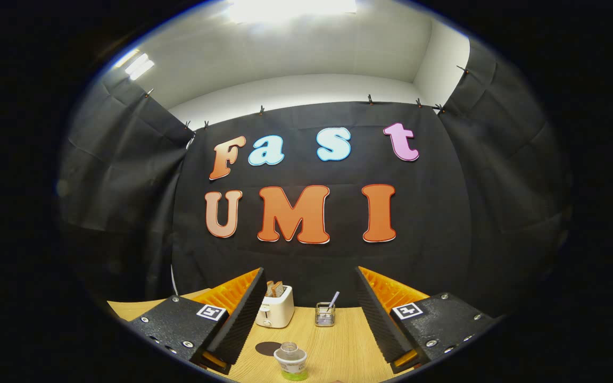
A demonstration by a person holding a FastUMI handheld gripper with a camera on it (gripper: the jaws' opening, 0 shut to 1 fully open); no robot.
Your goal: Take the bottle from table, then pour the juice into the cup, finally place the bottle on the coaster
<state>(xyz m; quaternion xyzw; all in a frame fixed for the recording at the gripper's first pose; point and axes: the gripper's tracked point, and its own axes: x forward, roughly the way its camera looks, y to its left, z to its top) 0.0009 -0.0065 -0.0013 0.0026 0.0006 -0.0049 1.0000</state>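
One bottle between wide-apart jaws, one coaster.

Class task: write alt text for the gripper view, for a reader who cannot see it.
The hand-held gripper is open above a wooden table, a bottle between its fingers. Beyond stand a dark coaster, a toaster and a wire basket.

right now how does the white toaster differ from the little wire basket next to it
The white toaster is a solid, closed box, while the small wire mesh basket is see-through. The toaster is the larger of the two. Toast slices stick up from the toaster; a thin stick-like item leans out of the basket. Both stand upright on the wooden table against the black cloth wall, beyond the open fingers, which hold nothing.
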